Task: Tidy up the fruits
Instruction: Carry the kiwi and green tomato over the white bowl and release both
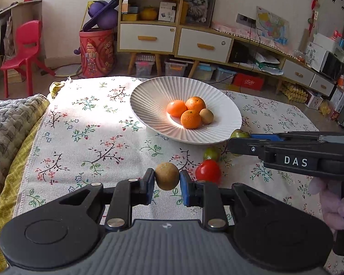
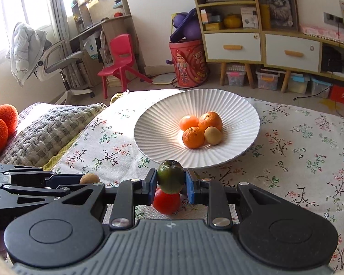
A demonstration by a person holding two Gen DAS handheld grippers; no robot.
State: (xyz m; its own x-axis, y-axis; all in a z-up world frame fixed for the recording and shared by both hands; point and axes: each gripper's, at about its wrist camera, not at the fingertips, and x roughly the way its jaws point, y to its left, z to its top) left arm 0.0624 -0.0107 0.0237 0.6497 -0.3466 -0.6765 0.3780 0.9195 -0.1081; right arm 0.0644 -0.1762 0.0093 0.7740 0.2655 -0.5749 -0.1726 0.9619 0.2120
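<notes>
On the floral cloth sits a white plate with three oranges and a kiwi; left gripper clamps another kiwi beside a tomato. From the right wrist, right gripper clamps a green fruit above the tomato, near the plate

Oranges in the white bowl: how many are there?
3, clustered mid-bowl: one at the back left, one at the back right, one in front. A brown fruit touches them; it could hide something smaller.
</notes>
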